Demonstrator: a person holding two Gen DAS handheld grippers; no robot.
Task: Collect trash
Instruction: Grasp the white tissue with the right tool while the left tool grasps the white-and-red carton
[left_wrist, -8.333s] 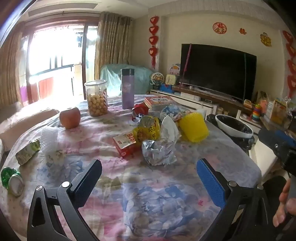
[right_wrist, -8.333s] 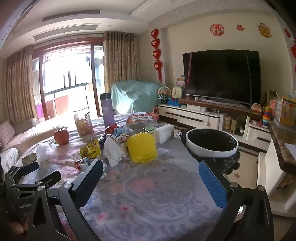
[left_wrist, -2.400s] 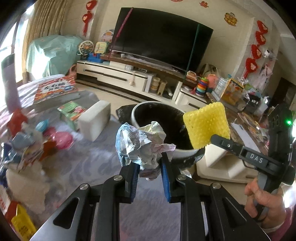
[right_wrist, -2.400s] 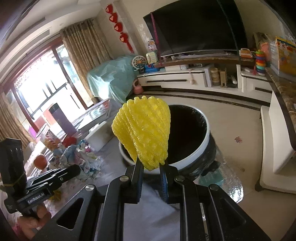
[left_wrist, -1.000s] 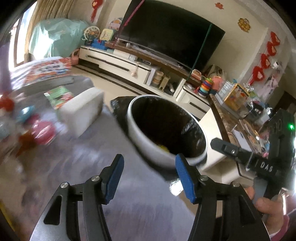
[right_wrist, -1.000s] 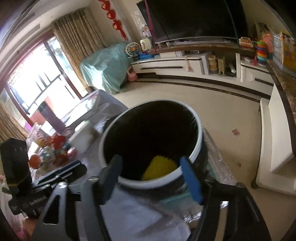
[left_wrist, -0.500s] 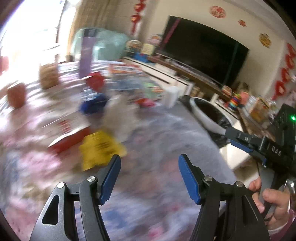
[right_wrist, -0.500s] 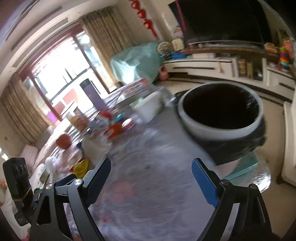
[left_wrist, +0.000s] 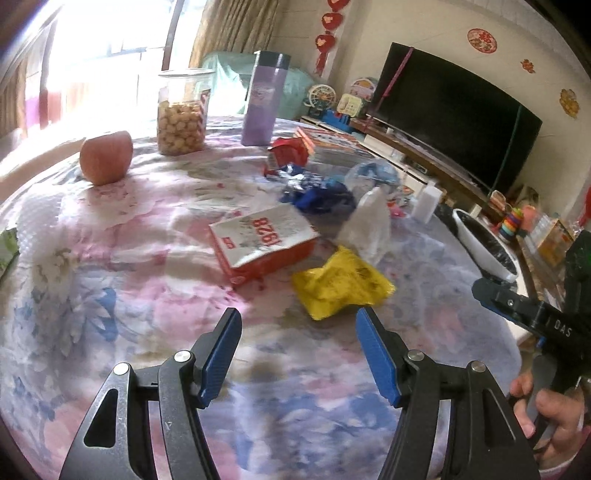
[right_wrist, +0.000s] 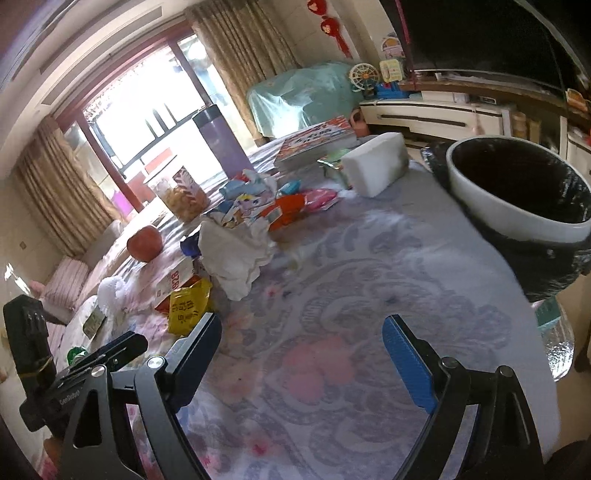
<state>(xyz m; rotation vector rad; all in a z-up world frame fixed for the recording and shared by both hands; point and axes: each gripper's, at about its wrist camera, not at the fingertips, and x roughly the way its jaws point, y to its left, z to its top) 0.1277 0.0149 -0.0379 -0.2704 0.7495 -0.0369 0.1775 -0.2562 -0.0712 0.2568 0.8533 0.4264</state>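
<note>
My left gripper (left_wrist: 297, 321) hangs open and empty over the flowered tablecloth (left_wrist: 110, 302), just short of a crumpled yellow wrapper (left_wrist: 341, 288) and a red-and-white carton (left_wrist: 264, 243). White tissue (left_wrist: 365, 229) and blue wrappers (left_wrist: 317, 195) lie beyond. My right gripper (right_wrist: 303, 332) is open and empty too, above the cloth. In its view the yellow wrapper (right_wrist: 188, 304) lies at its left finger, the white tissue (right_wrist: 236, 254) is farther off, and more wrappers (right_wrist: 284, 206) sit behind. The white-rimmed bin (right_wrist: 517, 195) with a black liner stands at the table's right edge.
An apple (left_wrist: 106, 157), a jar of snacks (left_wrist: 181, 110), a purple flask (left_wrist: 264, 98) and a book (right_wrist: 314, 142) stand at the far side. A white block (right_wrist: 375, 162) lies near the bin. A green packet (left_wrist: 7, 251) sits at the left edge. TV and cabinet are beyond.
Both grippers have swung away from the bin and back over the table toward the pile of trash. The right jaws stand wider than a second ago.
</note>
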